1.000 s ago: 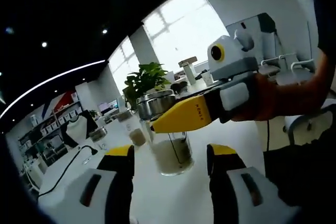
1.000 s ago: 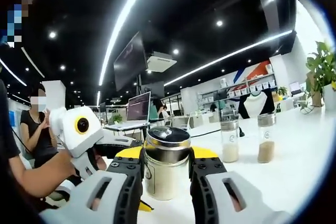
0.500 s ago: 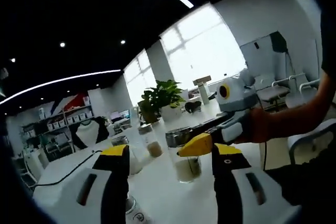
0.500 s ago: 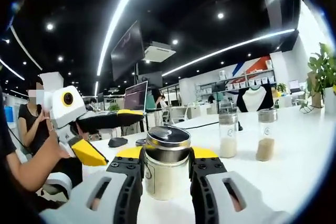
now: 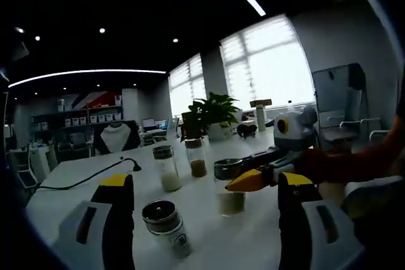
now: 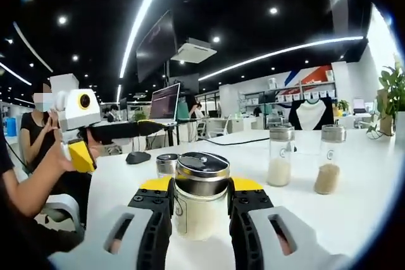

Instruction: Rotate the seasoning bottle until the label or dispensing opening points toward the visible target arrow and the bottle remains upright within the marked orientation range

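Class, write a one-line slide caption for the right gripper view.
Right claw grips an upright seasoning bottle on the white table.

from here i can't read the label on the seasoning bottle (image 6: 196,200); its lower sides are hidden behind the right gripper (image 6: 199,210) tips. in the left gripper view the same bottle's front is partly covered by a yellow tip of the other gripper. the small jar (image 5: 166,226) has a logo too tiny to make out. i can't make out any arrow marking on the table (image 5: 221,245).
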